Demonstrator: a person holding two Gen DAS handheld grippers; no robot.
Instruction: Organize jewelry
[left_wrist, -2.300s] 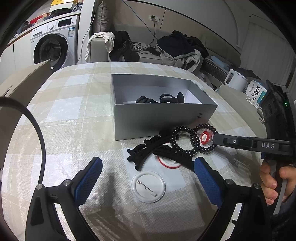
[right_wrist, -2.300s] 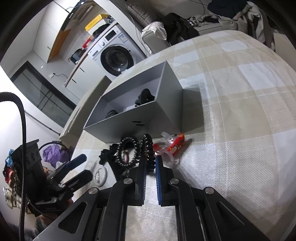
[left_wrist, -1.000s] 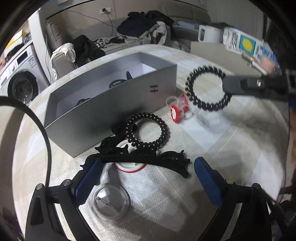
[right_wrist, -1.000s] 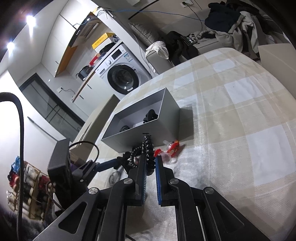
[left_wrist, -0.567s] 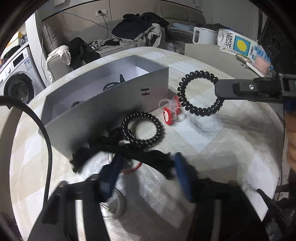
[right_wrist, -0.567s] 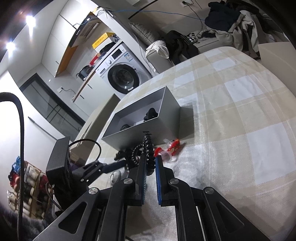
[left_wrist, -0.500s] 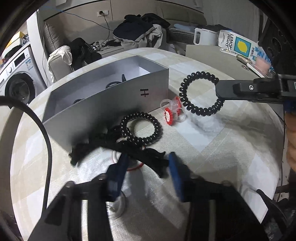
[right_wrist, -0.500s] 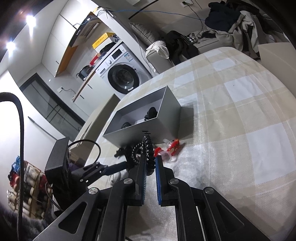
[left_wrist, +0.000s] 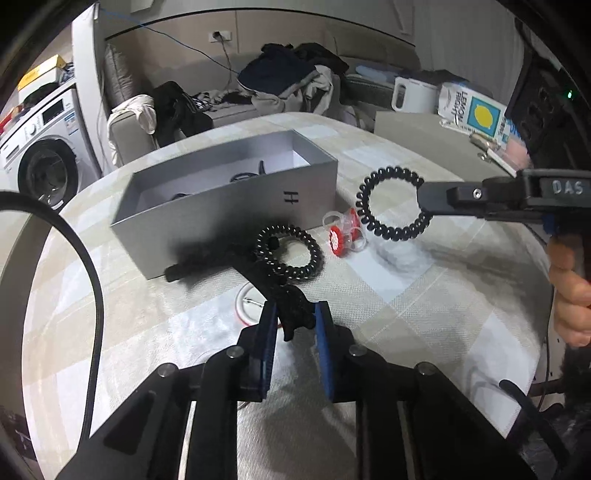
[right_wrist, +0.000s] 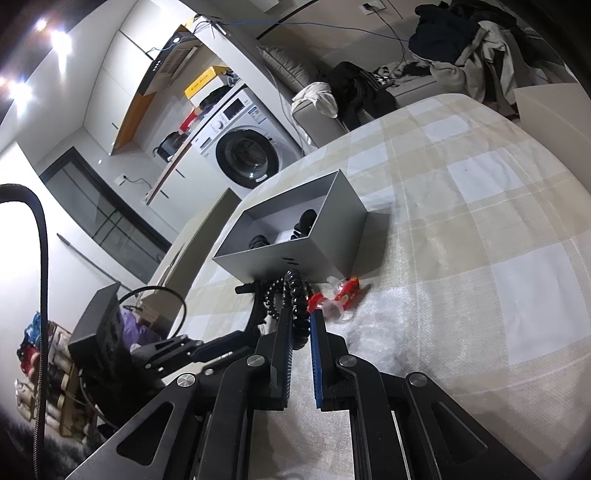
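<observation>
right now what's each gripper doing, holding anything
Left gripper: jaws closing on the black claw hair clip, which sits between them.
Right gripper: shut on a black spiral hair tie, held off the table.

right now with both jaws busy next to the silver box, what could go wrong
The left gripper is closing its jaws on only the end of the black hair claw, whose far part looks tangled with the spiral hair tie on the cloth; lifting may drag that tie along or let the claw slip.

The right gripper pinches just the rim of the raised spiral hair tie, which could spring free short of the silver box.
</observation>
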